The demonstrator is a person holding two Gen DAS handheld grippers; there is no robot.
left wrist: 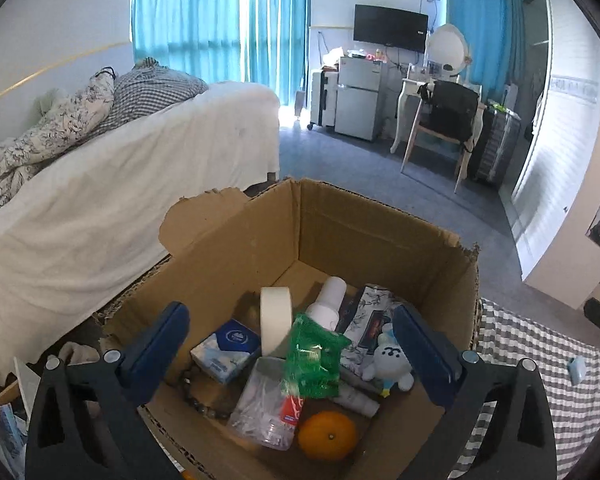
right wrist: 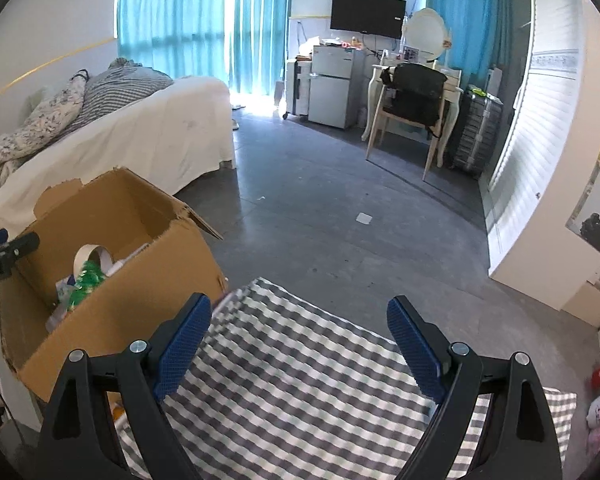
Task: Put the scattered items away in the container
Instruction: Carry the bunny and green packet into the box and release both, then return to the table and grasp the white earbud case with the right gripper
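An open cardboard box (left wrist: pixel 380 236) fills the left wrist view and stands at the left in the right wrist view (right wrist: pixel 140 292). It holds an orange (left wrist: pixel 327 435), a green bag (left wrist: pixel 314 354), a roll of white tape (left wrist: pixel 275 322), a blue tissue pack (left wrist: pixel 226 350), a small plush toy (left wrist: pixel 390 364), a white bottle (left wrist: pixel 329 302) and a clear packet (left wrist: pixel 264 406). My left gripper (left wrist: pixel 296 344) is open and empty above the box. My right gripper (right wrist: pixel 298 344) is open and empty over a grey checked cloth (right wrist: pixel 300 392). A small blue item (left wrist: pixel 577 370) lies on that cloth.
A bed with a white sheet (left wrist: pixel 120 184) stands left of the box. A grey floor (right wrist: pixel 340 216) stretches ahead to a chair (right wrist: pixel 412 112), a desk and a small fridge (right wrist: pixel 332 88). A white wardrobe (right wrist: pixel 540 160) stands at the right.
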